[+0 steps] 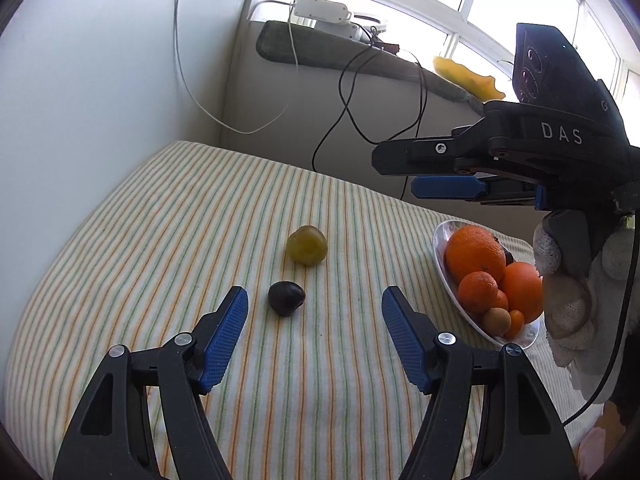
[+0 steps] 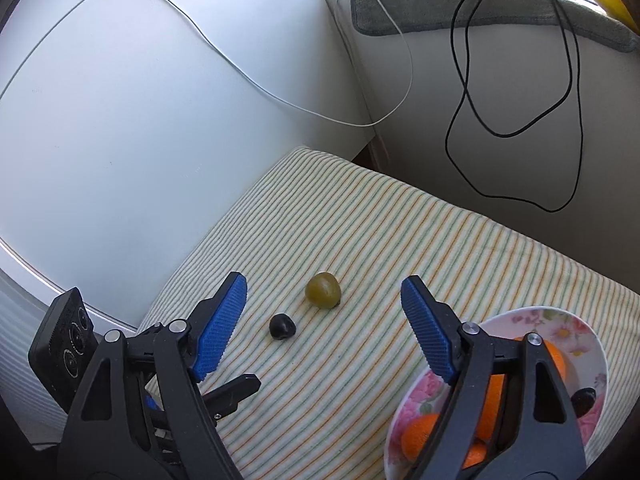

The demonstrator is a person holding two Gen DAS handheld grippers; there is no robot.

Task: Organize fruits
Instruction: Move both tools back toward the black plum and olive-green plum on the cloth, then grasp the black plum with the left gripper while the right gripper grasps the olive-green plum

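Fingers (image 2: 224, 320) hiding floral plate (image 2: 560, 324)

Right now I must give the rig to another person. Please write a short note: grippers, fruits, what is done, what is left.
Left gripper: open, empty, aimed at the dark fruit.
Right gripper: open, empty, with the bowl under its right finger.
Fruits: oranges and smaller fruits are in the bowl. The dark fruit and the green fruit lie loose on the striped cloth.
Done: most fruit is in the bowl.
Left: probably put the two loose fruits in the bowl.
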